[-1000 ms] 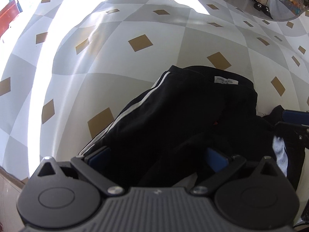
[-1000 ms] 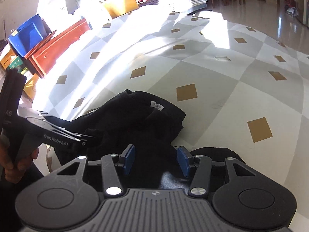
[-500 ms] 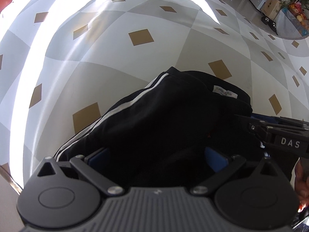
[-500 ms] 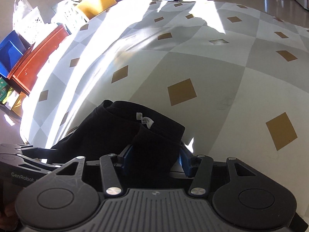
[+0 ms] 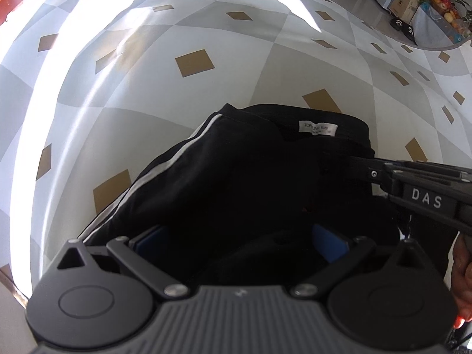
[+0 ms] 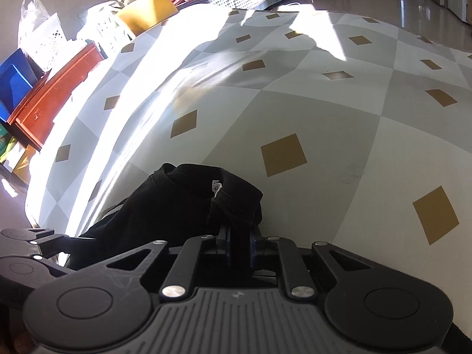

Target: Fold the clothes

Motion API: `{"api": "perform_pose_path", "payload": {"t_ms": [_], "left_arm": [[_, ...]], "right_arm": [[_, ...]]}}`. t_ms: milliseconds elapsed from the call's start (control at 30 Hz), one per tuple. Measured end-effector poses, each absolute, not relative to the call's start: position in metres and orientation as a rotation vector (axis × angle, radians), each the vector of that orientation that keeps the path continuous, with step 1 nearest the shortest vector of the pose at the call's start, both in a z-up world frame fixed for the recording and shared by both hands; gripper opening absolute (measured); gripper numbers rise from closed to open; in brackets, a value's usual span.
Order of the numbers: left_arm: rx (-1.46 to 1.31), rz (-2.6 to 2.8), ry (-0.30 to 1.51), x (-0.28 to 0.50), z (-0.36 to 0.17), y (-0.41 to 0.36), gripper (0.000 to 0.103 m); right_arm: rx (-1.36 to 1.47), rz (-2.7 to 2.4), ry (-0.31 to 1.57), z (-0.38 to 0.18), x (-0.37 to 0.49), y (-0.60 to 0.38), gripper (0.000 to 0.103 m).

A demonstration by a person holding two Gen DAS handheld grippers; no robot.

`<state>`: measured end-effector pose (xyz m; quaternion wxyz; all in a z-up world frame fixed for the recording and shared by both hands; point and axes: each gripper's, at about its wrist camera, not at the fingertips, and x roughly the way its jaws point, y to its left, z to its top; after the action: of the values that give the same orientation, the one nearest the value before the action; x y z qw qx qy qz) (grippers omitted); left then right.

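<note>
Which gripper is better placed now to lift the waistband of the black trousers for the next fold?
Right. The right gripper is already shut on the black trousers near the label, while the left gripper is wide open around loose fabric.

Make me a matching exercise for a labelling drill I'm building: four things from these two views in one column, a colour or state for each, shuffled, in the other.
Things:
1. Right gripper
2. Left gripper
3. Small fabric label on the black trousers with a white side stripe
4. Long wooden box beside the tiled cloth

Colour or state:
A. fingers wide apart around the cloth
B. reddish-brown
C. white
D. shut on a bunch of black cloth

Pairs: 1-D, 2-A, 3-C, 4-B
</note>
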<state>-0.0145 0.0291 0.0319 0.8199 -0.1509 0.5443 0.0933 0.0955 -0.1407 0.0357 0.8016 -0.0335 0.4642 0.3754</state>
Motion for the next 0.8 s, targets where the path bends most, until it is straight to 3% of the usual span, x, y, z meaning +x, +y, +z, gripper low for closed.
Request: {"api": "perform_pose_path", "payload": {"t_ms": [533, 800], "left_arm": [[-0.354, 0.326, 0.947, -0.012, 0.07, 0.044, 0.103], [-0.432, 0.413, 0.874, -0.018, 0.079, 0.072, 0.103]], "right_arm": [[-0.147, 0.683, 0.534, 0.132, 0.073, -0.173, 0.01], [-0.369, 0.886, 0.524, 0.11, 0.031, -0.138, 0.011]]}}
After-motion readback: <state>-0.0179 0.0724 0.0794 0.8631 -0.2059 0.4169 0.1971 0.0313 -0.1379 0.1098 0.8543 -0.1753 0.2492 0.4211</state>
